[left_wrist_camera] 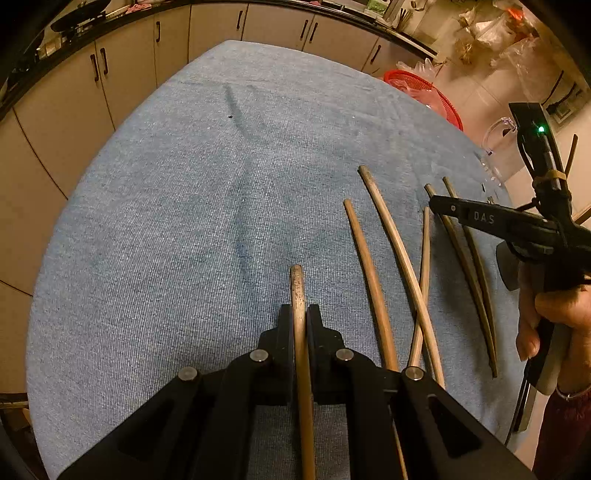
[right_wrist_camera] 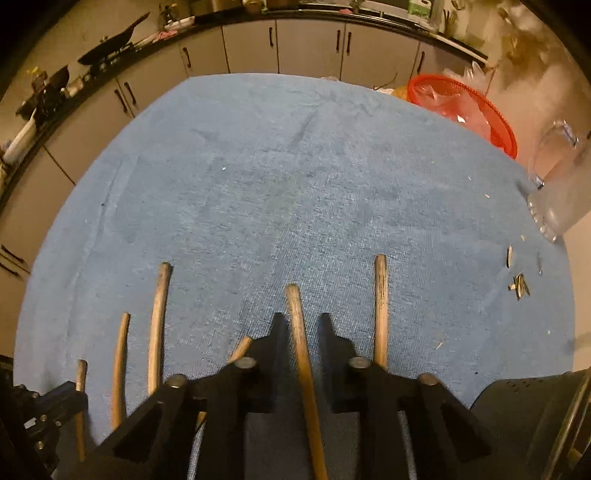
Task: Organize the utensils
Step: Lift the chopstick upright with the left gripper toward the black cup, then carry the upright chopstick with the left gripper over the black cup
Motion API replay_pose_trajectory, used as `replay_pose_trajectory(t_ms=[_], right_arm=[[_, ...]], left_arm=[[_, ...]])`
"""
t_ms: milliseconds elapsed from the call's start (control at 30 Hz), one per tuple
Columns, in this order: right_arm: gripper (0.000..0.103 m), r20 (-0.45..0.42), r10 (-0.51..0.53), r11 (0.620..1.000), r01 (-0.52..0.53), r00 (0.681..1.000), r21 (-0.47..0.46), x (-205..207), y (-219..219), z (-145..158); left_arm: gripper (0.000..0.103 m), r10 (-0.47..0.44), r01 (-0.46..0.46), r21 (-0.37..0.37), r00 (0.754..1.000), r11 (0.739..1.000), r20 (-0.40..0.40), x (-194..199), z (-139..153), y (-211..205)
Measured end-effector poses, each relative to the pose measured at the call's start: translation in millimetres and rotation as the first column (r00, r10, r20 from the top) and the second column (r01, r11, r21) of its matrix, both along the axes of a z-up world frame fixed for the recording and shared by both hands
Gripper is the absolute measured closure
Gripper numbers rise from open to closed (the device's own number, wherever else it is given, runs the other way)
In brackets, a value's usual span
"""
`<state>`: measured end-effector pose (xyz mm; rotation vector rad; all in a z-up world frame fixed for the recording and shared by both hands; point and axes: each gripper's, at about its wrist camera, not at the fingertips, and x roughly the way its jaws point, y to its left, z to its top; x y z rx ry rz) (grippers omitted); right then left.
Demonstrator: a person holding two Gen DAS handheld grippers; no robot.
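Observation:
Wooden chopsticks lie on a blue cloth [left_wrist_camera: 177,192]. My left gripper [left_wrist_camera: 299,308] is shut on one pale chopstick [left_wrist_camera: 297,284], whose tip sticks out past the fingers. To its right lie three loose pale chopsticks [left_wrist_camera: 369,266] and two dark ones [left_wrist_camera: 466,269]. A hand holds my right gripper [left_wrist_camera: 436,205] over the dark pair. In the right wrist view, my right gripper [right_wrist_camera: 303,317] stands astride a chopstick [right_wrist_camera: 293,299], with a narrow gap on each side. Another chopstick [right_wrist_camera: 381,302] lies to its right and several [right_wrist_camera: 159,314] to its left.
A red basket [right_wrist_camera: 465,107] and a clear plastic jug [right_wrist_camera: 554,177] stand at the cloth's far right edge. Small scraps [right_wrist_camera: 519,286] lie near the right edge. A dark round container [right_wrist_camera: 524,406] is at the near right. Cabinets [left_wrist_camera: 221,33] line the back.

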<state>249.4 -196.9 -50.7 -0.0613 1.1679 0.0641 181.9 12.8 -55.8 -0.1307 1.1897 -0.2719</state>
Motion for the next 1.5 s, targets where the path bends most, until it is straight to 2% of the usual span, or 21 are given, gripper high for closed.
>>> replay_pose_trajectory(t_ms=[133, 300, 467, 600, 733, 933, 1100, 1500], right_arm=[[0.095, 0.033, -0.012, 1.0, 0.011, 0.999, 0.028, -21, 3, 10], [0.095, 0.162, 0.005, 0.999, -0.012, 0.987, 0.043, -69, 15, 48], [0.095, 0.316, 0.02, 0.994, -0.054, 0.948, 0.098, -125, 25, 96], [0.095, 0.437, 0.024, 0.986, -0.092, 0.899, 0.136, -163, 24, 132], [0.095, 0.508, -0.006, 0.984, -0.086, 0.861, 0.158, -194, 19, 153], [0.095, 0.551, -0.047, 0.985, -0.053, 0.833, 0.164, -221, 5, 161], [0.095, 0.565, -0.091, 0.977, -0.035, 0.82, 0.208, -235, -11, 165], [0.095, 0.579, -0.195, 0.962, 0.039, 0.792, 0.272, -262, -52, 170]], left_arm=[[0.096, -0.008, 0.008, 0.003, 1.0, 1.0, 0.006, 0, 1, -3], [0.096, -0.024, 0.026, -0.051, 0.999, 0.998, 0.039, -5, 15, -5], [0.096, -0.022, 0.03, -0.079, 0.994, 0.996, 0.109, -17, 49, -1], [0.096, -0.017, 0.033, -0.094, 0.986, 0.995, 0.166, -32, 76, 4], [0.096, -0.021, 0.045, -0.108, 0.977, 0.993, 0.211, -45, 98, 4], [0.096, -0.037, 0.068, -0.112, 0.964, 0.991, 0.264, -62, 124, -1], [0.096, -0.046, 0.08, -0.106, 0.955, 0.991, 0.292, -71, 137, -6], [0.096, -0.068, 0.105, -0.101, 0.945, 0.989, 0.32, -88, 152, -17]])
